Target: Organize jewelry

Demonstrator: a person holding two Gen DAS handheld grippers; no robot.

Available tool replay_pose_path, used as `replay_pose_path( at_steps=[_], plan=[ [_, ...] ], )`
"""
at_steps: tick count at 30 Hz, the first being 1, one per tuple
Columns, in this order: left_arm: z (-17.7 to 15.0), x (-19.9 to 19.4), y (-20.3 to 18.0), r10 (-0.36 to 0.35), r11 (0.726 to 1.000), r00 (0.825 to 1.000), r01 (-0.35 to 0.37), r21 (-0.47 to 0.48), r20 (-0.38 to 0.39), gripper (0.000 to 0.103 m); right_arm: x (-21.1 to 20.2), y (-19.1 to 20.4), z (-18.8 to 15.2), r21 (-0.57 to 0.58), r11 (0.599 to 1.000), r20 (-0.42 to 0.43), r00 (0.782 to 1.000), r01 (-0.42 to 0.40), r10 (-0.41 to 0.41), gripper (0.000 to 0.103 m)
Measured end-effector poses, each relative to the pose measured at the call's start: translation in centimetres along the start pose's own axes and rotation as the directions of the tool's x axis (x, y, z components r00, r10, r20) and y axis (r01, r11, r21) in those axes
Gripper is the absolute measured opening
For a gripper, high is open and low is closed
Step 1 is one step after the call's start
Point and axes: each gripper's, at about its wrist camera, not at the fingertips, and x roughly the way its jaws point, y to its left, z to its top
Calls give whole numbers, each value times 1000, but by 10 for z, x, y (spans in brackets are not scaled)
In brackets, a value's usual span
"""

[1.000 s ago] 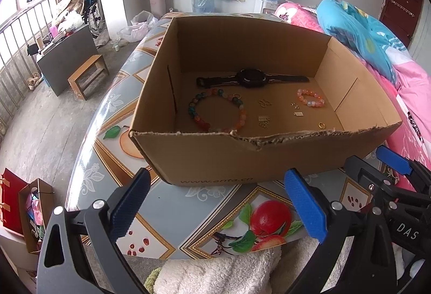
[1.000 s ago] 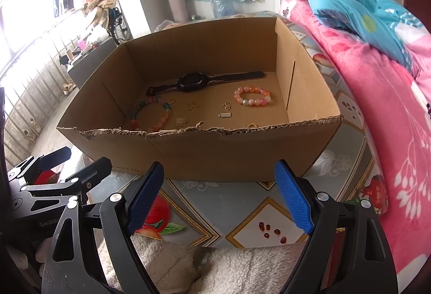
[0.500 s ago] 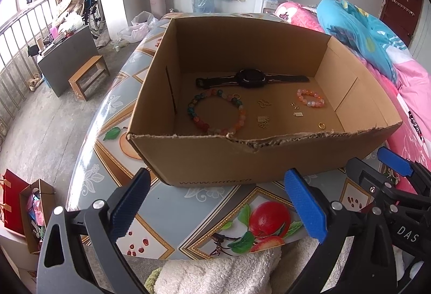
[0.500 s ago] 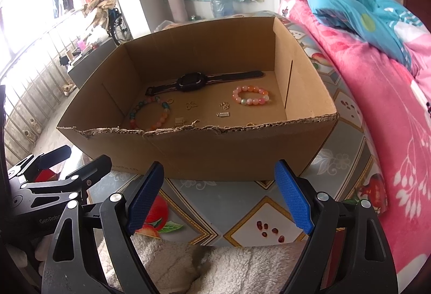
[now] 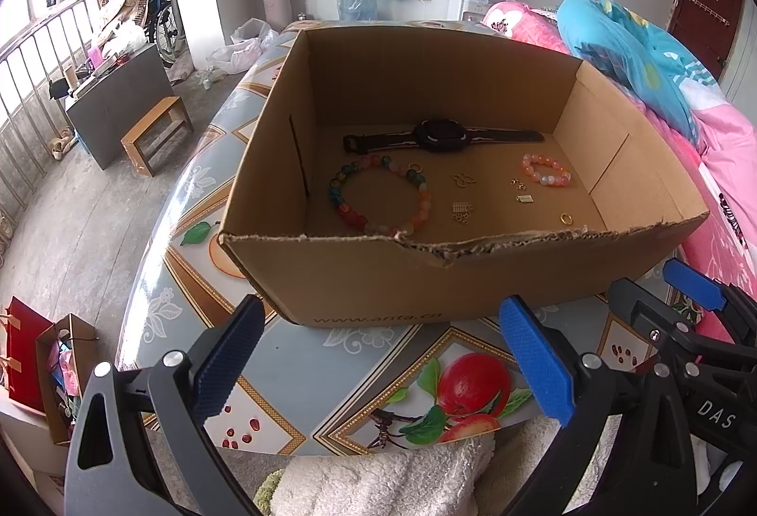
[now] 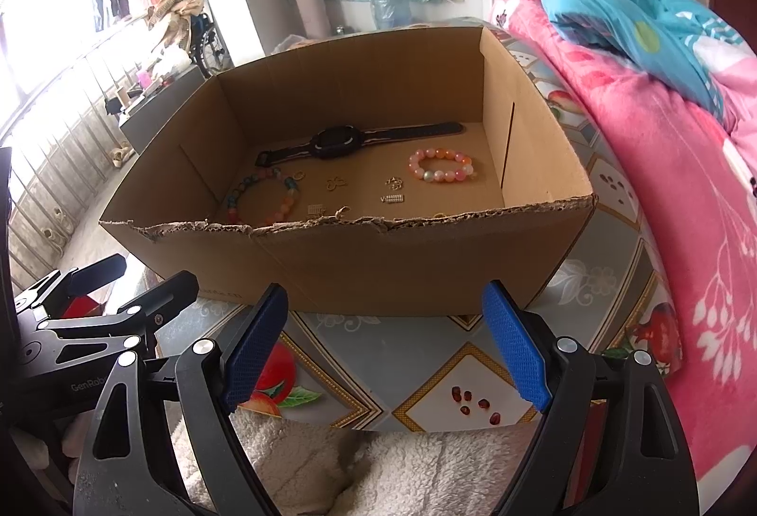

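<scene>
While both claws wait low on the fruit-print table [image 5: 303, 355], the jewelry sits inside a brown cardboard box [image 5: 416, 279] ahead of them, at 12 o'clock. The left gripper [image 5: 378, 362] is wide open and holds nothing. The right gripper [image 6: 383, 338] is wide open too, with nothing in it.

A black watch [image 5: 440, 136] lies flat near the far wall of the box. Its long strap runs side to side, from 9 o'clock to 3 o'clock. Nearer the claws, at the left, lies a big colorful bead bracelet [image 5: 381, 199], flat like a ring. A small pink bead bracelet [image 5: 546, 170] lies to the right, nearest the right claw's side. Between the 2 bracelets lie tiny gold charms [image 5: 462, 181], and a gold ring [image 5: 566, 218] sits near the front wall.

Neither claw touches the box. Its torn front wall stands between the claws and the jewelry.
</scene>
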Motion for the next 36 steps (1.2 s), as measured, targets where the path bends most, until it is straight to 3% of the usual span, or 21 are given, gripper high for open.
replay_pose_path(
  at_steps=[36],
  plan=[
    [0,-1,2,8,1000,1000,-8,-7,0,97,-3,0,-1,0,1000,-3,1000,4,-4,80]
  ],
)
